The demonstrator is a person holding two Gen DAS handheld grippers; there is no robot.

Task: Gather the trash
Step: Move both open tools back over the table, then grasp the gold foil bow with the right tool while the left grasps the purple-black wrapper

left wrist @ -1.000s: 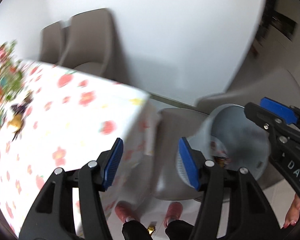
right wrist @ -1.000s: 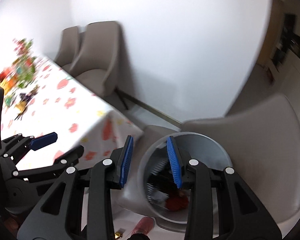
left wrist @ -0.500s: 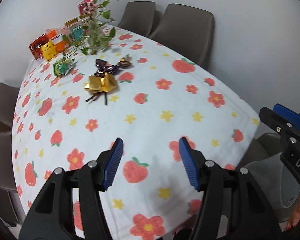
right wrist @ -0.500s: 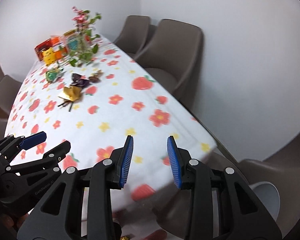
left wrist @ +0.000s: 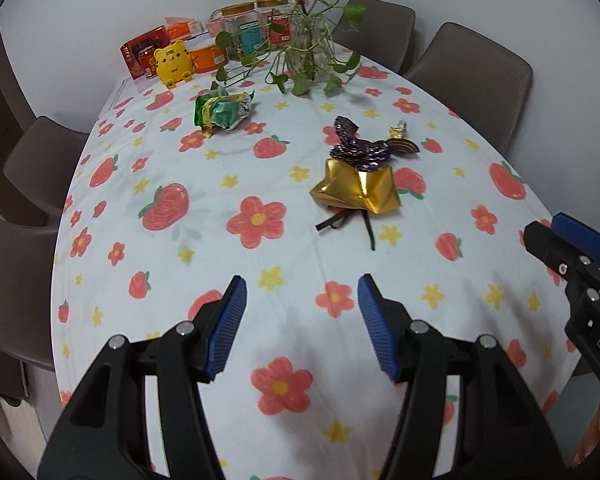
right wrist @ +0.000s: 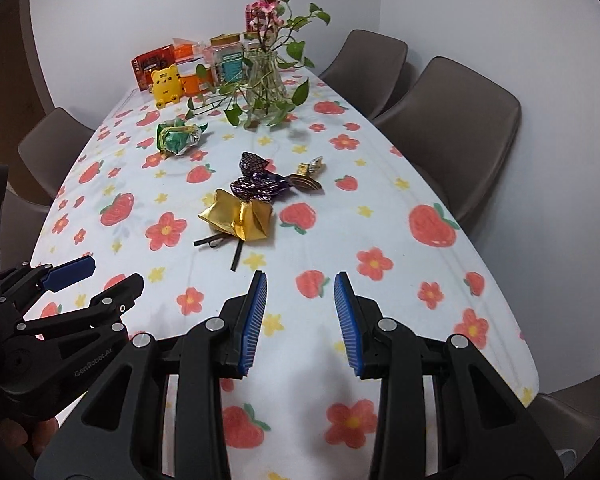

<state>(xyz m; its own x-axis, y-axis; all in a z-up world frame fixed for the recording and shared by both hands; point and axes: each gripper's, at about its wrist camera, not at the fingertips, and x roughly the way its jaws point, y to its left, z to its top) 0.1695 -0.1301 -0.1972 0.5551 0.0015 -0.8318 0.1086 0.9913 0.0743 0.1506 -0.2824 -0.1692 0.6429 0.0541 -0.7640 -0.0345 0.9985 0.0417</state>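
Both grippers, the left gripper [left wrist: 300, 300] and the right gripper [right wrist: 300, 300], are hovering over the near end of the table [left wrist: 220, 360] with jaws apart and nothing between them. The gold wrapper [left wrist: 356, 191] is lying mid-table, touching the purple wrapper [left wrist: 358, 146] behind it, while the green wrapper [left wrist: 222, 110] is sitting farther back near the vase [left wrist: 310, 46].

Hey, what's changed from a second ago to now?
Both grippers swung from the bin on the floor, now out of view, to face the table. The left gripper and right gripper came away empty, jaws open as before. Nothing was picked up: the gold wrapper, purple wrapper and green wrapper lie untouched.
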